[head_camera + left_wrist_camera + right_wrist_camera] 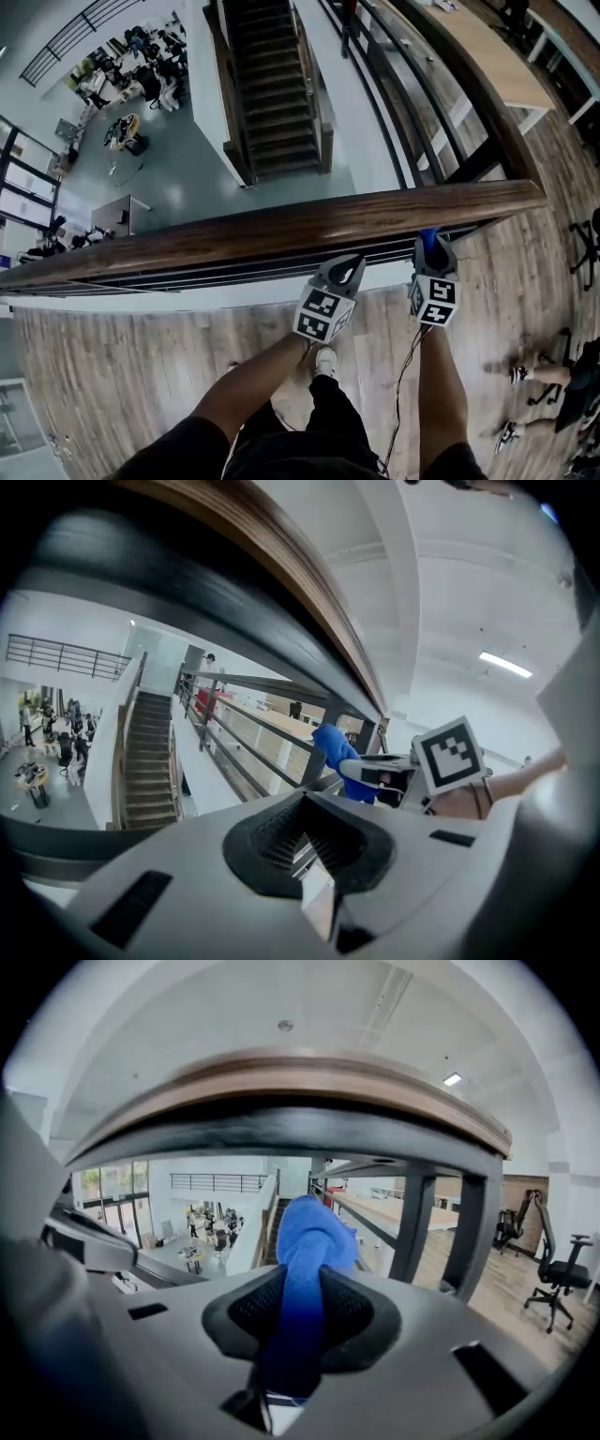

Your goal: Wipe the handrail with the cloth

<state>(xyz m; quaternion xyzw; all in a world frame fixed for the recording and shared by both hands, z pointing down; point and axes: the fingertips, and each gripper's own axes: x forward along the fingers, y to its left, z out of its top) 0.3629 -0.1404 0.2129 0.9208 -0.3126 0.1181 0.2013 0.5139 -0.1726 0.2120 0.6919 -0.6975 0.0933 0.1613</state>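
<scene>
Handrail (281,230) of brown wood runs across the head view from the left edge to a corner at the right. Dark bars (216,274) lie under it, and beyond it is an open drop to a lower floor (178,187). Right gripper (429,251) sits near that right corner, just below the rail's near edge. Its jaws are clamped on the blue cloth (307,1232), whose bunched end sticks out past the tips. In the right gripper view the bunch stands under the rail with a gap above it, so it looks not yet in contact. Left gripper (348,270) hangs just beside it on the left, jaws together with nothing between them. Wiping seems about to start. To do it well, I would raise the bunch over the near edge, press it onto the wooden top, and draw it leftward in one long, even pass. Grip should be firm, since a dropped cloth would likely fall to the lower floor. Left gripper is best kept off the wiping path.
</scene>
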